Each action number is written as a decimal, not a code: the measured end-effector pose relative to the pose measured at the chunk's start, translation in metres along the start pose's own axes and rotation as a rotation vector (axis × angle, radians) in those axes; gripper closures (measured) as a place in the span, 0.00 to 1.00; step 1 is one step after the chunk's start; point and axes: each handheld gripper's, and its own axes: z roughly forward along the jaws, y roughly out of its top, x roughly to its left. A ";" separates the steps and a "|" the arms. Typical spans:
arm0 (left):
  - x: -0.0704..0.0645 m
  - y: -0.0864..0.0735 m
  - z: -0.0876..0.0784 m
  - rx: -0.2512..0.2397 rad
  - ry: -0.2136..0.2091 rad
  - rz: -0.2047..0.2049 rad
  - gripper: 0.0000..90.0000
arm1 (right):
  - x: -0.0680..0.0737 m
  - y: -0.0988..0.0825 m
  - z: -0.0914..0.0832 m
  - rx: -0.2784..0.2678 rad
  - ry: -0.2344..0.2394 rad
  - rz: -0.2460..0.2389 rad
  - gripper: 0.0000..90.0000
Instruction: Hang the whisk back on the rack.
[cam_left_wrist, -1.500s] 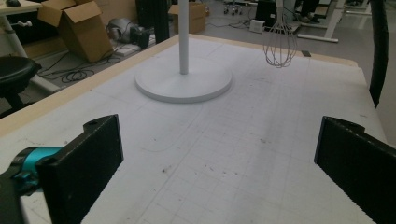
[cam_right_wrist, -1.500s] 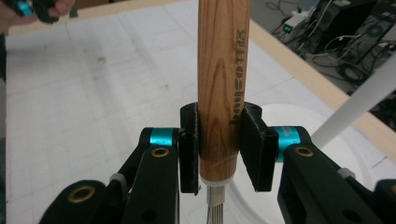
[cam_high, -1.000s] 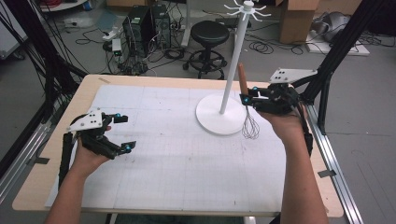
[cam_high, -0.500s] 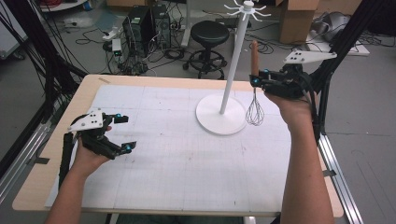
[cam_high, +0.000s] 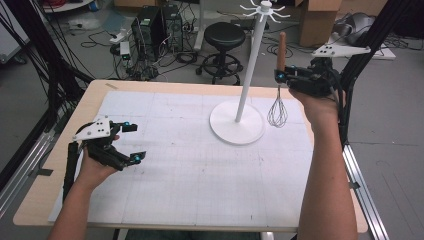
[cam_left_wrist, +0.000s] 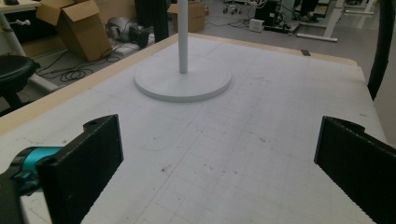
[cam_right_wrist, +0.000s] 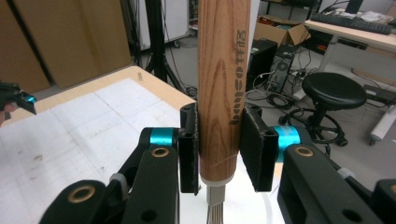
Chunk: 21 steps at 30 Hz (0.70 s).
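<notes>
Right gripper (cam_high: 280, 76) clamps whisk (cam_high: 278, 112) upright (stand (cam_high: 237, 129) at 9 o'clock); left gripper (cam_high: 134, 142) wide open, w/ nothing held.

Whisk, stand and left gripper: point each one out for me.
Whisk (cam_right_wrist: 219, 93): right gripper view, on the wooden handle between the pads.
Stand (cam_high: 237, 131): high view, on its round white base.
Left gripper (cam_high: 134, 141): high view, midway between its open fingertips.

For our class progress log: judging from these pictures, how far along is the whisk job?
Done: the right gripper has clamped the wooden-handled wire whisk and holds it upright above the table. In hand: carrying it beside the white hook stand. Left: probably hanging it there. The left gripper waits open.
</notes>
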 end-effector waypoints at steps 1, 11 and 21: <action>0.000 0.000 0.000 0.000 0.001 0.000 0.02 | -0.001 0.001 0.000 0.000 -0.005 -0.002 0.78; 0.000 0.000 0.000 0.004 0.002 -0.002 0.02 | -0.003 0.014 0.002 0.010 -0.019 -0.004 0.78; 0.000 -0.001 0.001 0.009 0.002 -0.001 0.02 | -0.005 0.027 -0.001 0.024 -0.032 -0.019 0.78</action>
